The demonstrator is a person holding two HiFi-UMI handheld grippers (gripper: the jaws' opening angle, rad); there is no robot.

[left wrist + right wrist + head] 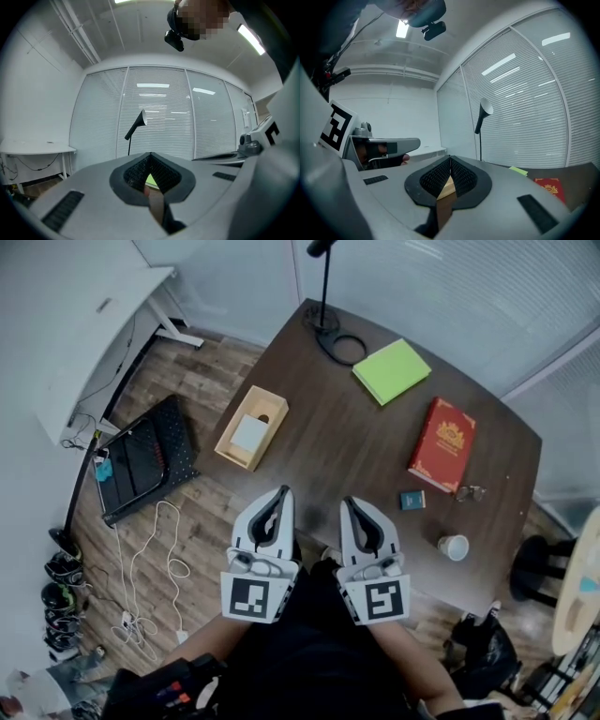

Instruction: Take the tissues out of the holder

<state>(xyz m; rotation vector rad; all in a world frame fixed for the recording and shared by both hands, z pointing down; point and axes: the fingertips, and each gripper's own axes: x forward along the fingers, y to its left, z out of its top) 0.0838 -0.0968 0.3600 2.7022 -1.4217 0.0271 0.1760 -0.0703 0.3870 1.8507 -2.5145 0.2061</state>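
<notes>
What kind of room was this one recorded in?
Most likely an office or small meeting room: a dark brown wooden table, glass partition walls with white slatted blinds, and a white desk at the side.

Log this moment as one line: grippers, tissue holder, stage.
left gripper: shut, empty | right gripper: shut, empty | tissue holder: on table, left edge, tissues inside, untouched | stage: pre-reach

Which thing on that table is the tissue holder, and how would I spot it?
Start at the dark brown table and look to its left edge, away from the green notebook and red book. The tissue holder is the open pale wooden box there, the only thing with white tissues showing inside.
</notes>
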